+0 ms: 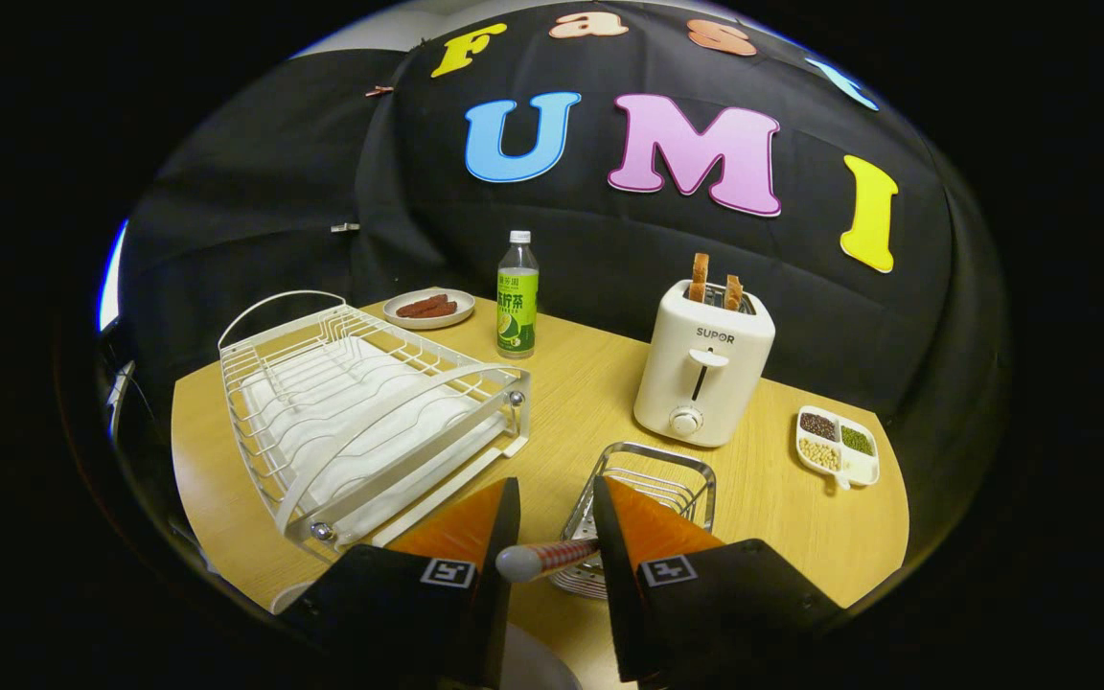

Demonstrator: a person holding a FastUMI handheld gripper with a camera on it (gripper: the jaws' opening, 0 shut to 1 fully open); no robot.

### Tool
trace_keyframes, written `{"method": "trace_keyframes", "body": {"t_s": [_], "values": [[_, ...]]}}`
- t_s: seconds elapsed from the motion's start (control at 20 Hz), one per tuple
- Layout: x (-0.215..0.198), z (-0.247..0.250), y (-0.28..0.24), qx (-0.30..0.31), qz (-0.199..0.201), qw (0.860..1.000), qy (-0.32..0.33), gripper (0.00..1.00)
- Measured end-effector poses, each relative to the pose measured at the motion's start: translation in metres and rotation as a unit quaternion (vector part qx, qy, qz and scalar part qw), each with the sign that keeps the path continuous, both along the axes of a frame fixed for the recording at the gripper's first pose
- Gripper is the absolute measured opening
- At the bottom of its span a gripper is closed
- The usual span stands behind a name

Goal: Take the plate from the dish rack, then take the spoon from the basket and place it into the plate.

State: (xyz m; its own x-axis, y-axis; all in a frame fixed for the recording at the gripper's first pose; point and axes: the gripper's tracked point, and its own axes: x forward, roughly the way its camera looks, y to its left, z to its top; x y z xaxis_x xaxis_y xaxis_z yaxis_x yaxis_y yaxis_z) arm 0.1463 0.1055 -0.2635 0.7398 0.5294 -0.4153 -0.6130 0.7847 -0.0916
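Jaws (552, 522) partly apart; spoon (542, 559) handle crosses the gap, grip unclear. Just ahead: 1 wire basket (653, 479), w/ 1 dish rack (370, 412) beside it. Beyond on tabletop (590, 383): 1 bottle (517, 297), 1 toaster (703, 369) w/ 2 bread slices (715, 283).

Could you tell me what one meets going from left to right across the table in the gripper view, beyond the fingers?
Dish rack → plate of sausages → green bottle → toaster → divided dish of beans.

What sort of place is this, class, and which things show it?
Likely a mock kitchen tabletop in a booth: a dish rack, toaster holding bread, and wire basket. The gripper holds a spoon.
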Motion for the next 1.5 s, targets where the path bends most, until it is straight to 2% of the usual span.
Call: {"method": "trace_keyframes", "body": {"t_s": [0.1, 0.2, 0.3, 0.55, 0.75, 1.05, 1.2, 1.5], "values": [[0.007, 0.009, -0.005, -0.009, -0.008, 1.0, -0.023, 0.43], [0.022, 0.026, -0.017, -0.013, -0.033, 0.997, -0.064, 0.29], [0.021, 0.023, -0.015, 0.002, -0.03, 0.999, -0.039, 0.18], [0.031, 0.038, -0.026, 0.015, -0.045, 0.999, -0.018, 0.17], [0.027, 0.075, -0.035, 0.043, -0.055, 0.997, -0.021, 0.17], [-0.024, 0.139, -0.036, 0.091, -0.032, 0.995, 0.001, 0.17], [-0.052, 0.142, -0.035, 0.103, -0.039, 0.993, 0.034, 0.17], [-0.092, 0.131, -0.039, 0.084, -0.051, 0.994, 0.039, 0.17]]}}
